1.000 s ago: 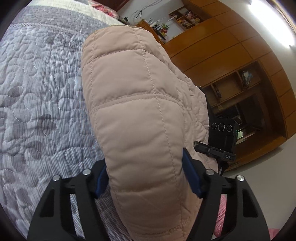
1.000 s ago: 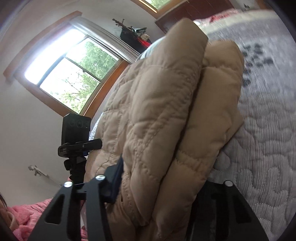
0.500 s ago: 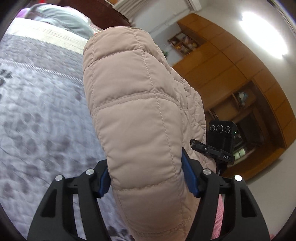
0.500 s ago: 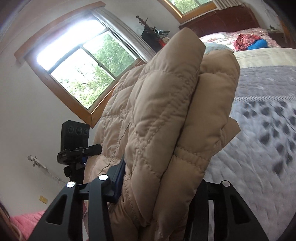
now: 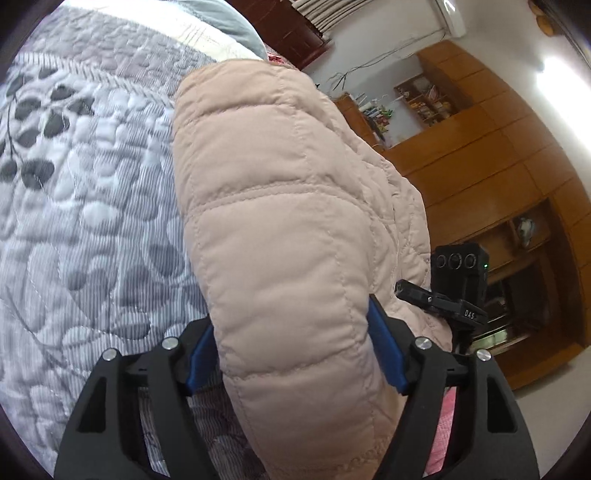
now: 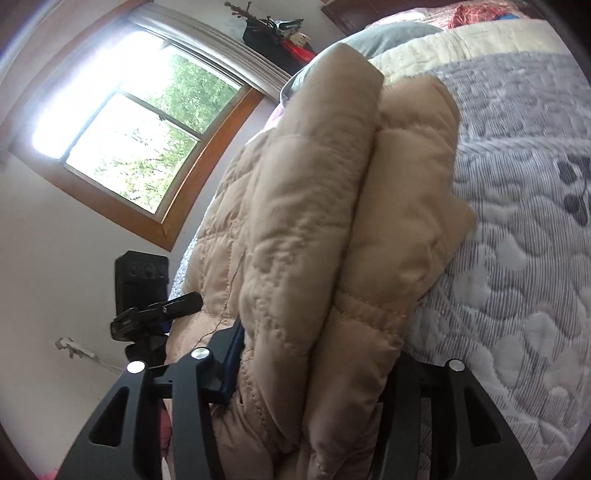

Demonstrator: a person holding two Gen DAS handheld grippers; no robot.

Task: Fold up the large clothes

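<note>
- Left gripper point(image 5: 295, 354): jaws clamped on a thick fold of the quilted coat point(image 5: 280, 221); coat runs lengthwise straight ahead from jaws, held above the bed quilt point(image 5: 85, 192).
- Left of jaws: open quilt; right: tripod camera point(image 5: 458, 277) close by.
- Right gripper point(image 6: 314, 369): jaws gripping doubled coat layers point(image 6: 332, 206), pointing fwd; free quilt point(image 6: 517, 258) to right.

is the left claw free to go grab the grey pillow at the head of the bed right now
Probably not. The left claw is shut on a thick fold of the beige jacket, which fills its jaws and blocks the way toward the pillow. It would have to let go first.
</note>
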